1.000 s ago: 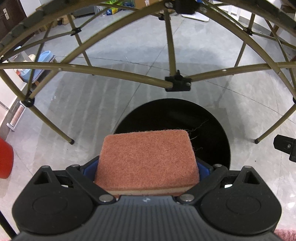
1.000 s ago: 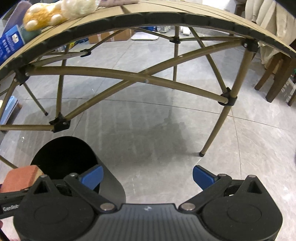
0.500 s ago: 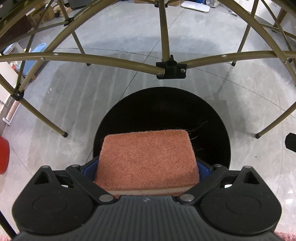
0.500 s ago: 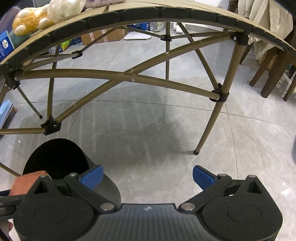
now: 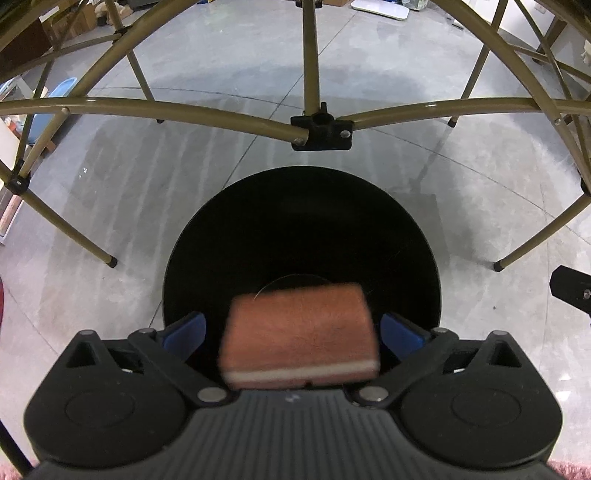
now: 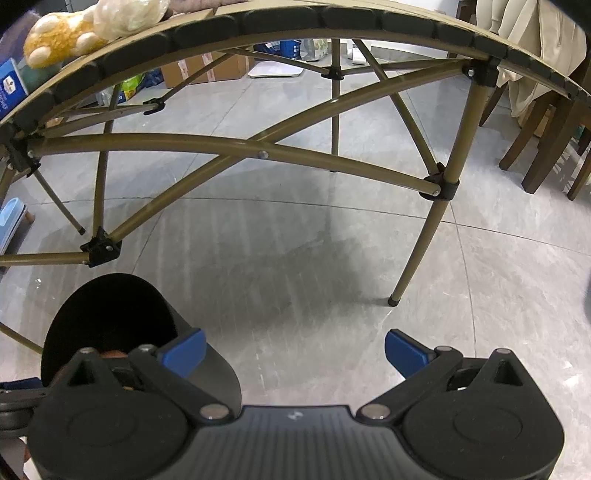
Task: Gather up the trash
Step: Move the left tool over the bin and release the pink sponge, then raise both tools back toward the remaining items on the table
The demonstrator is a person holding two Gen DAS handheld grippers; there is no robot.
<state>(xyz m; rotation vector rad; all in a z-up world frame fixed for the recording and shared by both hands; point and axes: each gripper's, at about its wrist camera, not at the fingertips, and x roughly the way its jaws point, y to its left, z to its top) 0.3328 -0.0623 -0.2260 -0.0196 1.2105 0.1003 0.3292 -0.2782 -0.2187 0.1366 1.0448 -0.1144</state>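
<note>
Since half a second ago the left gripper [image 5: 293, 328] has opened, and the blurred reddish-brown rectangular scouring sponge [image 5: 299, 332] sits loose between its blue fingers, above the round black bin [image 5: 303, 229]. The right gripper [image 6: 295, 347] is spread apart, holding nothing, above grey floor tiles [image 6: 303, 258].

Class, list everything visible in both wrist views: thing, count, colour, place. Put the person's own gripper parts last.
Sponge: one, reddish-brown with a pale layer, blurred, between the open left fingers above the bin.
Bin: one, black, on the floor under the table.
Folding table: one, tan frame with black joints.
Plush toy: one, yellow and cream, on the tabletop.
Wooden chairs: dark brown, far right.
Floor: grey tiles.
Left gripper: black, blue pads, open.
Right gripper: black, blue pads, open, empty.
</note>
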